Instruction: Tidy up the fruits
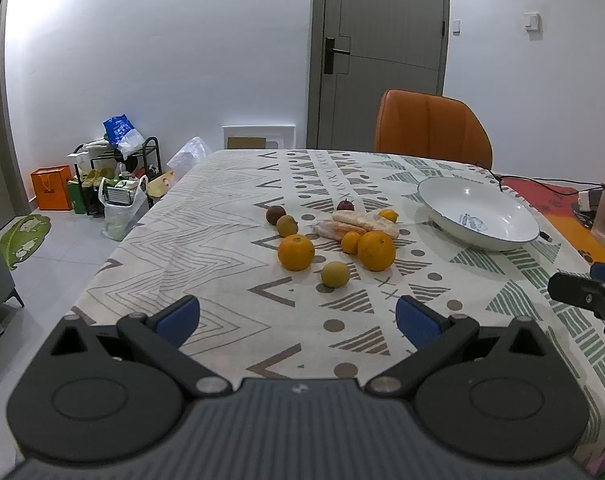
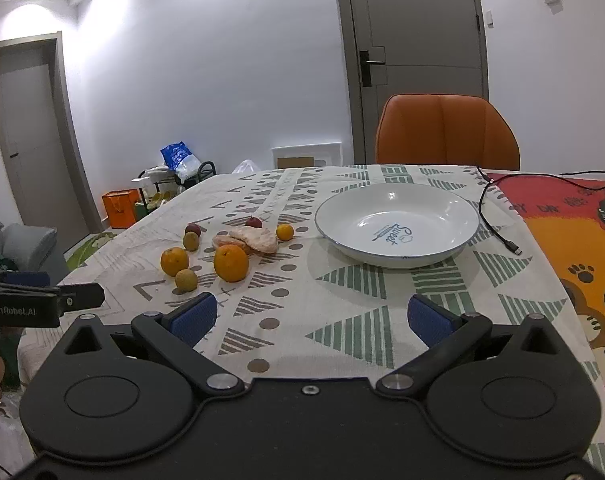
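Both claws, the left gripper (image 1: 298, 318) and right gripper (image 2: 310, 316), stood wide and empty short of the fruits (image 1: 334, 236), which lay at twelve o'clock, loose, the empty bowl (image 2: 398, 200) at two, so the nearest round fruit likely wanted a centred, gentle pinch.

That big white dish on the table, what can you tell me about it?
The white dish is a wide, shallow bowl, glossy like ceramic, with a thin dark line round its rim and blue lettering printed inside. It is empty and sits upright on the patterned tablecloth, apart from the fruit to its left. A black cable lies close by its right side.
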Available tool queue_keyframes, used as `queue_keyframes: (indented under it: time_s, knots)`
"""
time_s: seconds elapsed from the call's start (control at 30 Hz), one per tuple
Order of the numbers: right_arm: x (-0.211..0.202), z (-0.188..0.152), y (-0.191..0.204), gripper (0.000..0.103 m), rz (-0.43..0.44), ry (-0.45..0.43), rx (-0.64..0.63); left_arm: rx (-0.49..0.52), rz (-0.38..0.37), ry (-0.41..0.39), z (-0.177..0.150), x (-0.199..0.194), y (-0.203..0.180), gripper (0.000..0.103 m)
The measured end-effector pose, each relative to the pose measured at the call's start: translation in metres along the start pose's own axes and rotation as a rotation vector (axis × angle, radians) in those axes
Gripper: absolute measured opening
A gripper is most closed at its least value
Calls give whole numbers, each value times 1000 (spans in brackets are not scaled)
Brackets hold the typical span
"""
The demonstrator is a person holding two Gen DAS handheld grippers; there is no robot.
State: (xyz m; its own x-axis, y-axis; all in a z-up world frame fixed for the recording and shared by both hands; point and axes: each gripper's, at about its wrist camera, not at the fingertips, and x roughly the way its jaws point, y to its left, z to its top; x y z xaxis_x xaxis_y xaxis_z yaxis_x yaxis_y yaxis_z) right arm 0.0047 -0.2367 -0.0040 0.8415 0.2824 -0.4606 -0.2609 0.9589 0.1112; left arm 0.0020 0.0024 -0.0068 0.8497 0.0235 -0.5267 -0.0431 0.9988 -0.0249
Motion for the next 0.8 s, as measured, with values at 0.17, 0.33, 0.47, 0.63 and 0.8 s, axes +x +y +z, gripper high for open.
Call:
queue_keyframes:
  time_s: [0.17, 0.33, 0.47, 0.63, 0.8]
  knots:
    - [1, 0, 0, 103, -2, 6, 1, -3, 3, -1, 0, 0, 4, 103]
    - [1, 0, -1, 103, 0, 9, 1, -2, 5, 0, 0, -1, 4, 103]
    - [2, 1, -2, 103, 18, 15, 11, -2, 7, 0, 0, -1, 4, 103]
    - [0, 4, -1, 103, 11, 7, 9, -8, -1, -5, 0, -1, 6, 103]
    - [1, 3, -2, 103, -2, 11, 10, -24, -12, -9, -1, -1, 8, 103]
